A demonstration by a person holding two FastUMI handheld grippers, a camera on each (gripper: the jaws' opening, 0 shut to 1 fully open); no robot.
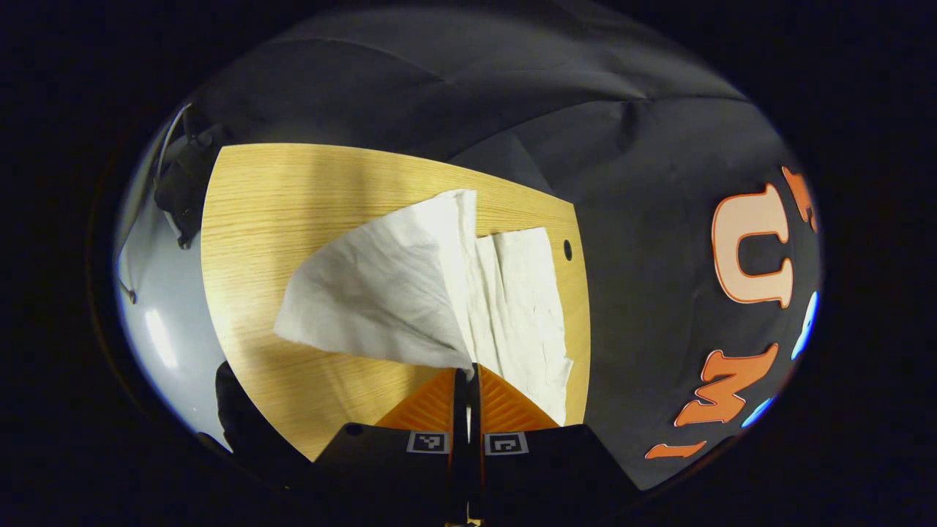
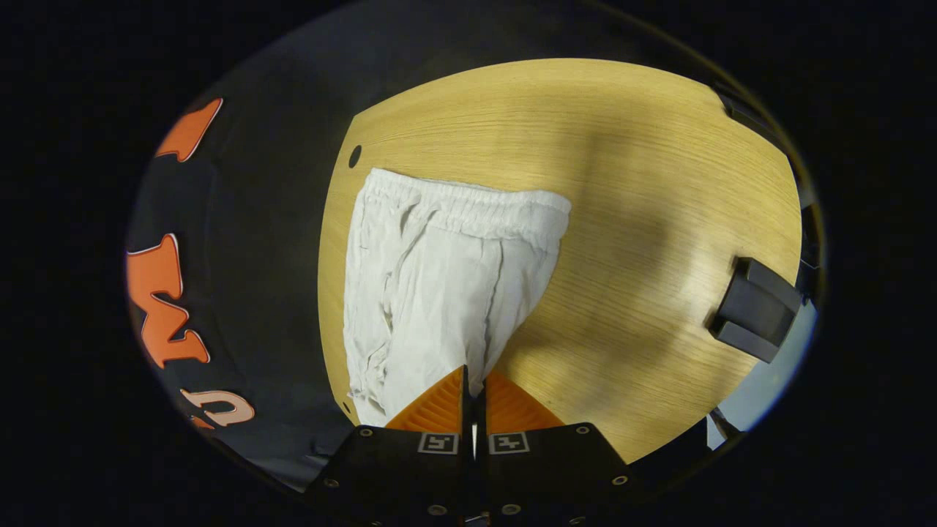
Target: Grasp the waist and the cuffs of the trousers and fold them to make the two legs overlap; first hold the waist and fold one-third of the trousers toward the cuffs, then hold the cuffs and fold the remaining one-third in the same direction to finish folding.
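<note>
Bare table (image 2: 659, 183) lies open right of the trousers (image 2: 439, 278); a dark block (image 2: 754, 311) stands at its right edge.

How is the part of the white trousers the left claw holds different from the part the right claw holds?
The left claw pinches a smooth fabric edge of the trousers, lifted off the table like a sail. The right claw pinches cloth leading up to the gathered, stretchy waistband, which lies flat on the table. Both claws are closed on the same white, wrinkled trousers.

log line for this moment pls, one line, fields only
stage: leg-over-leg fold | left gripper: shut on trousers, lifted | right gripper: shut on trousers, waistband far end | table: wood
</note>
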